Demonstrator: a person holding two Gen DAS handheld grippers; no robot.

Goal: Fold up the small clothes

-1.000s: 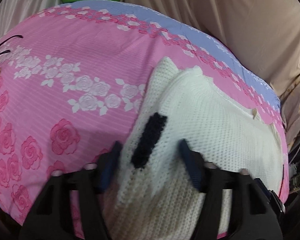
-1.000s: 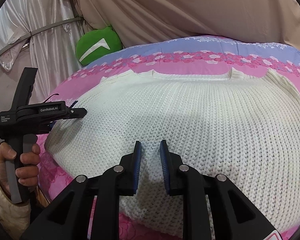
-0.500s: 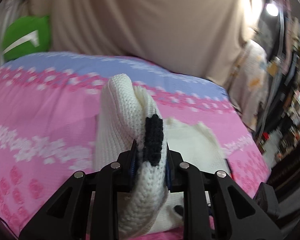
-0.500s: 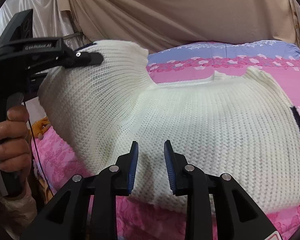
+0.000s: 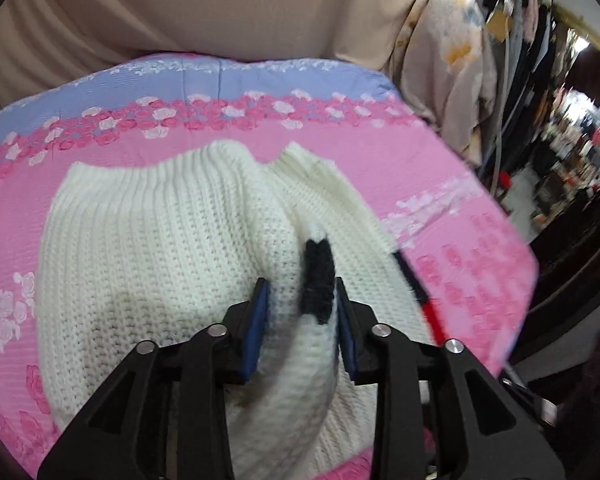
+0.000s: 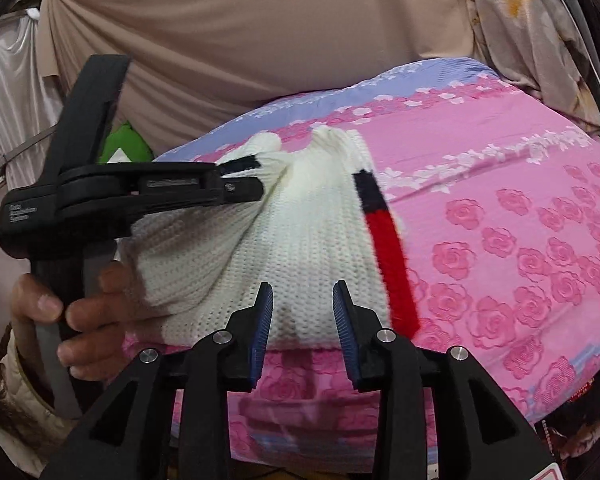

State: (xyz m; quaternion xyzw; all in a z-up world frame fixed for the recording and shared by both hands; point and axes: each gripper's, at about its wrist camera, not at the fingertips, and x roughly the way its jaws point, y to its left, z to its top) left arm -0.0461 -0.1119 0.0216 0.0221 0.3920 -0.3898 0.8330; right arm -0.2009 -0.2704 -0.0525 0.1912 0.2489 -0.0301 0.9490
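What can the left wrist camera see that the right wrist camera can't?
Only the left wrist view shows the cluttered room off to the side, and the left gripper from behind, jaws opening, with a fold of the sweater between them.

Only the right wrist view shows the hand holding that gripper, the sweater's red stripe in full, and the right gripper, jaws opening with nothing between them.

Both show the white sweater and the pink bedspread.

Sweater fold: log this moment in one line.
left gripper: jaws opening, sweater fold between them | right gripper: jaws opening, gripping nothing | sweater: part-folded on bedspread
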